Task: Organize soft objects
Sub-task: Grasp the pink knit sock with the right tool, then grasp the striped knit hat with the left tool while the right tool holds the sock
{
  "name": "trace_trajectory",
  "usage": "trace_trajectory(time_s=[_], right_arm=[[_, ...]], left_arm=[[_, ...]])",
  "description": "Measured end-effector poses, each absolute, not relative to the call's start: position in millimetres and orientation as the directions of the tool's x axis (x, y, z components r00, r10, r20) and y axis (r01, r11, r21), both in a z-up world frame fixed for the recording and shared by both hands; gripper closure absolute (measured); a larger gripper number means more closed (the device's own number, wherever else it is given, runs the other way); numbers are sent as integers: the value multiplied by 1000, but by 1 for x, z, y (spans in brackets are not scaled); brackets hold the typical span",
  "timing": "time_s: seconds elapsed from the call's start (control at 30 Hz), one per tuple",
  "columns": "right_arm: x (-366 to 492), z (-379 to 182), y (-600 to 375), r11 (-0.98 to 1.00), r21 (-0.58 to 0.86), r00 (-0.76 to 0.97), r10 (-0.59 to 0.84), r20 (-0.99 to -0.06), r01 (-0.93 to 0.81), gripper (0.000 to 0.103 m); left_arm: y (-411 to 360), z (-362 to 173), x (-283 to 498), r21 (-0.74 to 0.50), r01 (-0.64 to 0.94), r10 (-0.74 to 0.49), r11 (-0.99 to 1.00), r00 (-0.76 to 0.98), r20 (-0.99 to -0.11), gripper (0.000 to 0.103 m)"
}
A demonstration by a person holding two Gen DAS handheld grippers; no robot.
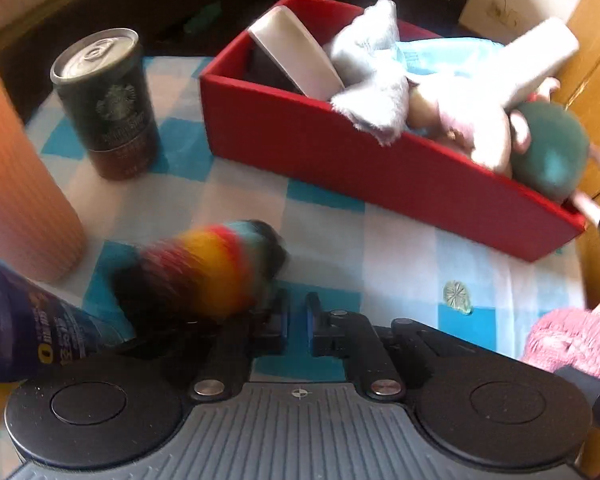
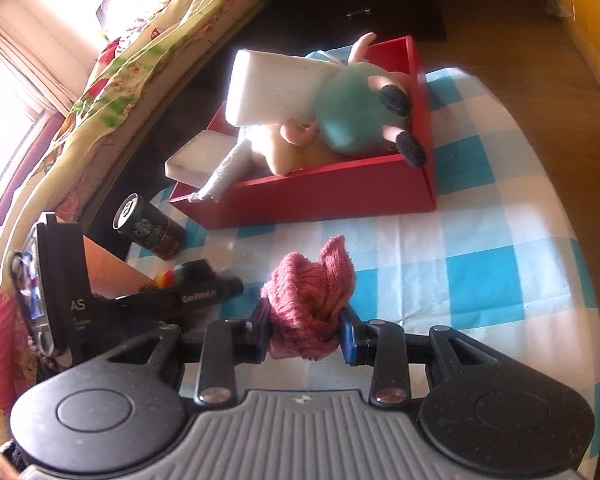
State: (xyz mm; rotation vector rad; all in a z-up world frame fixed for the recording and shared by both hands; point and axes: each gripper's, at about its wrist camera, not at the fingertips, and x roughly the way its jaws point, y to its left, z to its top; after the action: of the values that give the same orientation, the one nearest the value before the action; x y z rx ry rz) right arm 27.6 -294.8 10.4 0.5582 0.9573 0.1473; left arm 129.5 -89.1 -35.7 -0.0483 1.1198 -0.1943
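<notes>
A red box (image 1: pixel 340 160) (image 2: pixel 340 188) on the checked cloth holds white foam blocks (image 1: pixel 296 54) (image 2: pixel 276 88), a grey-white cloth (image 1: pixel 374 80), and a plush toy with a teal body (image 1: pixel 552 156) (image 2: pixel 352 112). My right gripper (image 2: pixel 305 328) is shut on a pink knitted piece (image 2: pixel 312 304), just above the cloth; the piece also shows in the left wrist view (image 1: pixel 576 340). A rainbow-striped fuzzy toy (image 1: pixel 204 264) (image 2: pixel 180 274) lies blurred just left of my left gripper (image 1: pixel 298 316), whose jaws are nearly closed with nothing seen between them.
A dark coffee can (image 1: pixel 108 104) (image 2: pixel 148 226) stands left of the box. An orange ribbed cylinder (image 1: pixel 16 184) and a blue can (image 1: pixel 28 332) are at the left edge. A flowered blanket (image 2: pixel 100 100) lies beyond the table. Wooden floor (image 2: pixel 540 60) lies to the right.
</notes>
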Motion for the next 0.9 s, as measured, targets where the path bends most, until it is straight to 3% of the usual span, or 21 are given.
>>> trace_trajectory(time_s=[0.2,0.47,0.67,0.7,0.77,0.8,0.83,0.9], right_arm=[[25,17,-294,843,527,595,369,-714,110,91],[24,28,-294,836,541,619,379,-688,89,90],[25,35,-289,834,548,631,391,-670,65,90],[25,36,-288,833,549,630,393,-669,64,90],[25,35,-286,833,550,626,397,-671,61,90],[25,35,-285,832,552,623,401,-672,61,90],[25,34,-285,829,555,620,405,-672,60,90],[24,34,-285,828,559,619,412,-669,54,90]], left_arm=[[-85,-19,111,-183,188,-250,965,450,-857,103],[-73,45,82,-342,281,-440,897,487,-755,103],[-66,73,77,-329,333,-461,884,494,-737,103],[-69,73,78,-306,331,-441,893,502,-744,96],[-76,66,82,-212,284,-342,935,566,-750,71],[-85,59,86,-152,272,-289,950,584,-759,39],[-94,52,91,-89,242,-221,966,601,-768,23],[-111,31,101,13,203,-116,979,612,-782,24]])
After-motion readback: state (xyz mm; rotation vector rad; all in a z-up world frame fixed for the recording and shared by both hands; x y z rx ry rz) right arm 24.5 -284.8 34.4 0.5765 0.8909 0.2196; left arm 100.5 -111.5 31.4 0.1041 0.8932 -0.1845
